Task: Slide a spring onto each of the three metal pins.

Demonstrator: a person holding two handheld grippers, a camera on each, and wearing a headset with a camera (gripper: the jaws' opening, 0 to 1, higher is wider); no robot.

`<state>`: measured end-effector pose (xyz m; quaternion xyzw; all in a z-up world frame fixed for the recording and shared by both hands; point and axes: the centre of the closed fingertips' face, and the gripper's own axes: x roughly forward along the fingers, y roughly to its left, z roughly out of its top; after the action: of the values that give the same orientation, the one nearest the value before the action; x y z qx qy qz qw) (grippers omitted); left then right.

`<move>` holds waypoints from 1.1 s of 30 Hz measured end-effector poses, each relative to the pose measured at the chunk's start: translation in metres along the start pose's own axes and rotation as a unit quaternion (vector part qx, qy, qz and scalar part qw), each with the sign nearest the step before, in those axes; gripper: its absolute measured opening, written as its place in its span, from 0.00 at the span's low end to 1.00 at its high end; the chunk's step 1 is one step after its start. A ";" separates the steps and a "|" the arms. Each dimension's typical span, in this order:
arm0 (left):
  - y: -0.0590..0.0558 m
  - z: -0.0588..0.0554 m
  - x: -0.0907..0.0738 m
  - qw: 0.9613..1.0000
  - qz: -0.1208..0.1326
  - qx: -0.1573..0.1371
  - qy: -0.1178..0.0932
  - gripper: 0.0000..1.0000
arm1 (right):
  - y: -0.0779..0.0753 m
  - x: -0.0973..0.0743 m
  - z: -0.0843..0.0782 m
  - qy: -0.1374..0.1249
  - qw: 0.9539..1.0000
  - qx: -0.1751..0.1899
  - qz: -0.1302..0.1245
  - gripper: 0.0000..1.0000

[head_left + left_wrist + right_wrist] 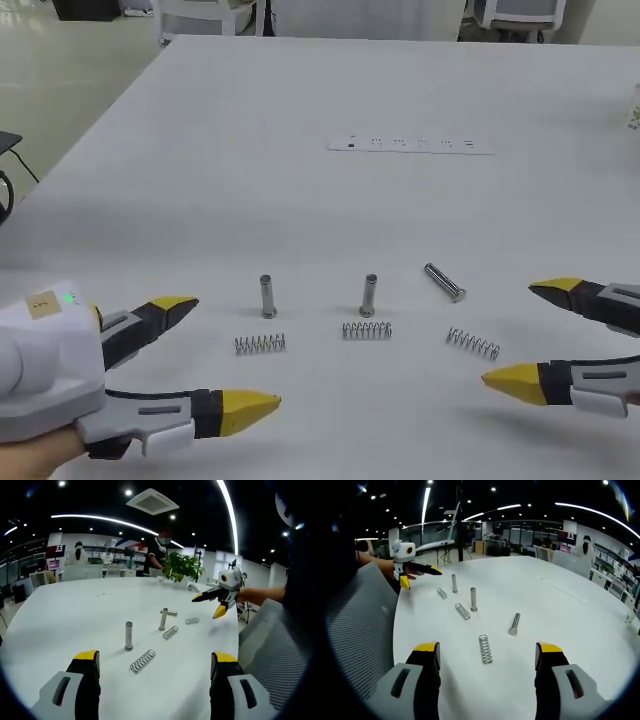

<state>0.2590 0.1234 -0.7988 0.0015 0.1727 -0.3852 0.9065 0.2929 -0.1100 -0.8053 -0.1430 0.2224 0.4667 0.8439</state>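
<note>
Both your grippers hover empty, jaws spread wide: the left gripper (236, 351) near the left spring (260, 344), the right gripper (507, 334) just beside the right spring (473, 344). The middle spring (366, 330) lies between them on the white table (300, 200). The left pin (267, 296) and middle pin (369, 295) stand upright; the right pin (444, 282) lies flat. Expect light, squashy springs that roll (pinch mid-coil, gently). The pins look stiff and slick, so grip the shank.

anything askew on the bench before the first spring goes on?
The right-hand pin lies tipped on its side, angled, while the left pin and middle pin stand upright. The left spring, middle spring and right spring lie flat in front of them, none on a pin. No damage visible.
</note>
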 end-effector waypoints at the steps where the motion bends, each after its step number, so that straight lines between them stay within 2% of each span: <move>1: 0.000 0.000 0.000 1.000 0.000 0.000 0.000 0.89 | 0.000 0.000 -0.001 0.000 1.000 0.000 0.000 0.78; 23: 0.001 -0.002 0.002 1.000 -0.002 0.000 0.000 0.89 | -0.006 -0.004 -0.003 0.006 1.000 0.002 -0.010 0.75; 29: 0.000 -0.002 0.001 1.000 -0.001 -0.001 0.001 0.88 | -0.007 -0.002 -0.002 0.013 1.000 -0.003 -0.005 0.75; 33: 0.001 -0.002 0.000 1.000 0.000 -0.001 0.001 0.88 | -0.014 0.001 0.007 0.015 1.000 -0.012 -0.004 0.75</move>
<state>0.2597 0.1242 -0.8009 0.0007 0.1741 -0.3847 0.9065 0.3069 -0.1140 -0.7993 -0.1607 0.2286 0.4642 0.8405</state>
